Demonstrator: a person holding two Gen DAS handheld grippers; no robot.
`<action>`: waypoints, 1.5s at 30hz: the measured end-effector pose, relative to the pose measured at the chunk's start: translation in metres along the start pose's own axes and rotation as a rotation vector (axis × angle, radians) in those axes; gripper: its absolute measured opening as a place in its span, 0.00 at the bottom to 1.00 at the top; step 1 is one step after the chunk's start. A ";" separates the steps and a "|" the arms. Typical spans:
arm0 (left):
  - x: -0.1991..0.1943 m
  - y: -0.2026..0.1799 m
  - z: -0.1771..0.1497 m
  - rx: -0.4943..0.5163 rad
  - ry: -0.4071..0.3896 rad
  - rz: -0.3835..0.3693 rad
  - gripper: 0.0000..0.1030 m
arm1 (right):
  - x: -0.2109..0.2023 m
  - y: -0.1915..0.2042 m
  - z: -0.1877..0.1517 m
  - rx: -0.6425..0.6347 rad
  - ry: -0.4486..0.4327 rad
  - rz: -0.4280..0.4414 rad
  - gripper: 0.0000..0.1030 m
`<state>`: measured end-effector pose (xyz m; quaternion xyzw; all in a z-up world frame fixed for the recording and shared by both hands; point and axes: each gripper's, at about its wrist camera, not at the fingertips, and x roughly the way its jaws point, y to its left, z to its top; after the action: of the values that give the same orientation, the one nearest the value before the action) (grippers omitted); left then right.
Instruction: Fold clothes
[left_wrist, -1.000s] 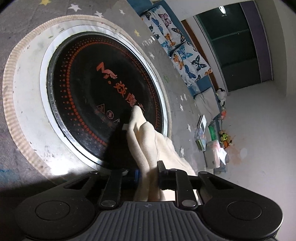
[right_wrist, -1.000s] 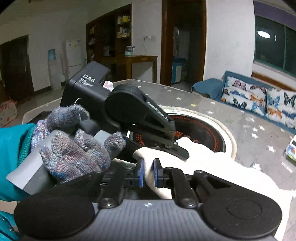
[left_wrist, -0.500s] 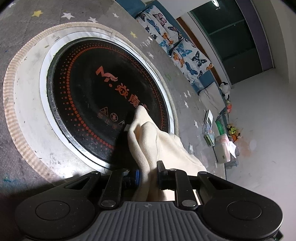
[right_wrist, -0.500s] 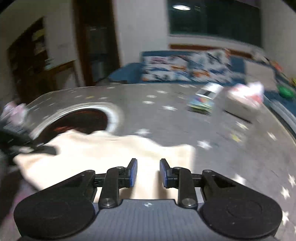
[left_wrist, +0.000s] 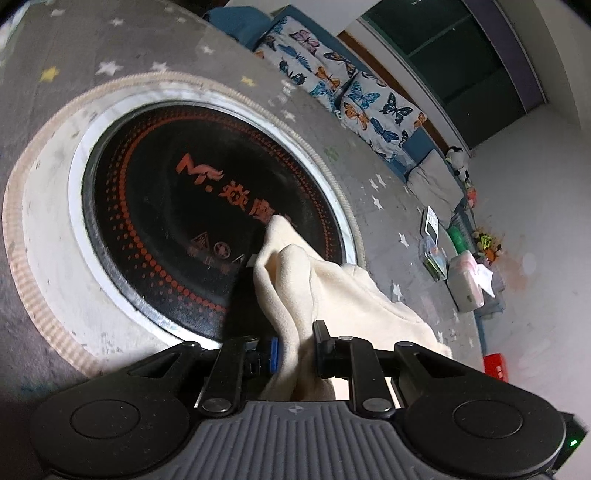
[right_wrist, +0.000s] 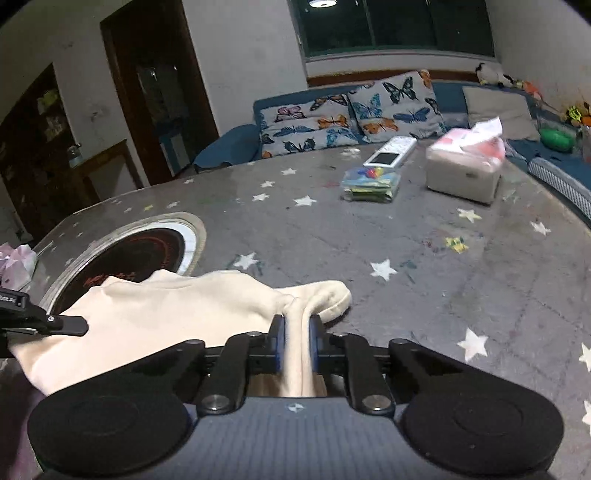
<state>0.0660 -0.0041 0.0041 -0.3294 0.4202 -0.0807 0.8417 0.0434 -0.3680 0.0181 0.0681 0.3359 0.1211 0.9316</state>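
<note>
While the cream garment (right_wrist: 177, 306) lies bunched and unfolded beside the round cooktop (right_wrist: 122, 254), folding is judged barely begun. Right gripper (right_wrist: 294, 345): closing onto the garment's near edge, angled down. Left gripper (left_wrist: 295, 349): clamped on another bunch by the cooktop, tilted downward.

Count one cream garment (right_wrist: 177, 310) between your two grippers: the left gripper (left_wrist: 295, 345) and the right gripper (right_wrist: 295, 341). Ahead of the left gripper lies one round black cooktop (left_wrist: 177, 206). Far ahead of the right gripper, count one tissue box (right_wrist: 461, 170), one white remote (right_wrist: 389, 151), and what appears to be one clear packet (right_wrist: 371, 182). Beyond, two butterfly cushions (right_wrist: 395, 103).
</note>
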 end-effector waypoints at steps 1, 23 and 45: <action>-0.001 -0.003 0.000 0.017 -0.005 0.005 0.19 | -0.004 0.002 0.001 0.000 -0.012 0.000 0.11; 0.014 -0.134 -0.032 0.370 -0.044 -0.037 0.18 | -0.103 -0.029 0.015 -0.017 -0.190 -0.157 0.10; 0.072 -0.219 -0.081 0.538 0.033 -0.024 0.18 | -0.131 -0.108 0.011 0.034 -0.190 -0.326 0.10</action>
<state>0.0811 -0.2415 0.0587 -0.0973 0.3935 -0.2049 0.8909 -0.0273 -0.5079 0.0841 0.0395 0.2551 -0.0441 0.9651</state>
